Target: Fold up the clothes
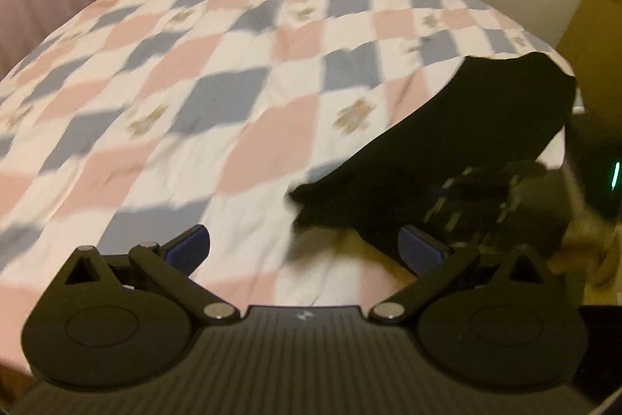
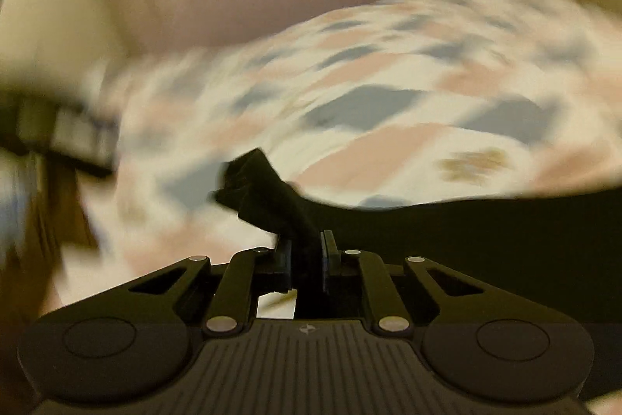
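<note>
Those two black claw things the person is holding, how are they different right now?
The left gripper is wide open and holds nothing; the right gripper is pinched shut on a bunch of the black garment. The left one hovers over the checked bedspread beside the garment; the right one has cloth trailing from it across the bed. Both are the same black tool with blue pads.

The left gripper (image 1: 303,251) has its 2 blue-padded fingers (image 1: 190,247) spread wide apart with nothing between them. The right gripper (image 2: 305,255) has its fingers drawn close together, pinching a bunch of black garment (image 2: 268,189) between the pads.
</note>
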A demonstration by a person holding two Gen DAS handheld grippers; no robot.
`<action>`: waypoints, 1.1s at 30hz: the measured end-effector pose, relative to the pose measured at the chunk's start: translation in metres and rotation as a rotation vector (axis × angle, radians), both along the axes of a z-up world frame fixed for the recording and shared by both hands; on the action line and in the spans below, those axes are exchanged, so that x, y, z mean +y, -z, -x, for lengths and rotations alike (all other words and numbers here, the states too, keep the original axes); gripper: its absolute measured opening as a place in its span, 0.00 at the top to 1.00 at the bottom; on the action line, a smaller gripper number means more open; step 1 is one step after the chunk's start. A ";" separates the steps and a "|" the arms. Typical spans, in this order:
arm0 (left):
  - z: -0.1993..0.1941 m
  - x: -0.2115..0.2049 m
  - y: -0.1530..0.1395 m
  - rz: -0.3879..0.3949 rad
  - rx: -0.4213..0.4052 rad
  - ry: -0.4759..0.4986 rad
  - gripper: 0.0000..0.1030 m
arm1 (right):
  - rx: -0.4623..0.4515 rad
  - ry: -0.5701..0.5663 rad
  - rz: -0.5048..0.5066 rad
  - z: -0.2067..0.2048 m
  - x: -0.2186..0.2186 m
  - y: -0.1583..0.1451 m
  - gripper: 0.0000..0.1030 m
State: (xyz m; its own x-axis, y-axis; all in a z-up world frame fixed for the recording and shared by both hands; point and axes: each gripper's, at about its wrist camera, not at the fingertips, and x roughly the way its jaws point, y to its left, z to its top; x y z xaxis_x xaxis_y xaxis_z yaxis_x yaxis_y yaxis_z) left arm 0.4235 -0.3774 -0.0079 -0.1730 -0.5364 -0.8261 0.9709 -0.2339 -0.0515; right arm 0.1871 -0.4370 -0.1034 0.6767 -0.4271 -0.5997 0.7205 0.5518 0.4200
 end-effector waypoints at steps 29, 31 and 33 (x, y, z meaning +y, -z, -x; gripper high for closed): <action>0.422 -0.237 0.078 -0.108 0.063 0.365 0.01 | -0.188 0.735 -0.041 0.540 -0.144 0.022 0.88; 0.435 -0.241 0.085 -0.124 0.056 0.372 0.01 | -0.218 0.732 -0.143 0.551 -0.150 0.043 0.85; 0.445 -0.245 0.091 -0.141 0.049 0.376 0.01 | -0.265 0.722 -0.233 0.560 -0.158 0.061 0.73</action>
State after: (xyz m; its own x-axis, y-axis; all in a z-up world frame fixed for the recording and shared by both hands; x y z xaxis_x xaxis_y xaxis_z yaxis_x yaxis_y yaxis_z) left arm -0.0215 -0.6219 -0.0988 -0.3769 -0.3101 -0.8728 0.8146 -0.5595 -0.1530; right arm -0.3732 -0.5948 -0.1642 0.4133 -0.6972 -0.5857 0.7261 -0.1357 0.6740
